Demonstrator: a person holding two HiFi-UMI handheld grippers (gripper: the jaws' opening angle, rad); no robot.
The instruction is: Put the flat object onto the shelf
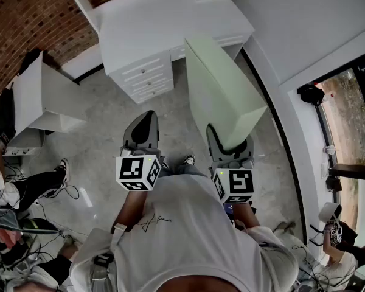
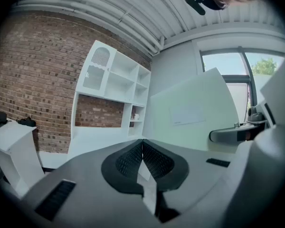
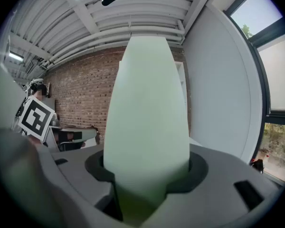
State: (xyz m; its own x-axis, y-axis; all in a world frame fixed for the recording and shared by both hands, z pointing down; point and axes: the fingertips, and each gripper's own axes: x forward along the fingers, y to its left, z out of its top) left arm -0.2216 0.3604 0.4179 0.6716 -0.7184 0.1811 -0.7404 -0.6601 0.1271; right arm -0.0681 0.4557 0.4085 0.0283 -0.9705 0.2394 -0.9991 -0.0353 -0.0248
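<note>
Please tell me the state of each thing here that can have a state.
left gripper: jaws shut, nothing between them.
right gripper: jaws shut on the flat green panel.
flat green panel: held on edge, not yet on the shelf.
drawers: all closed.

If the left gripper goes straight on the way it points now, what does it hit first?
Probably the white shelf unit, near its drawers; the green board lies to the right. Depth is unclear.

We are holding the left gripper (image 1: 146, 119) closed and level, the right gripper (image 1: 230, 141) beside it clamping the flat object (image 1: 222, 90).
</note>
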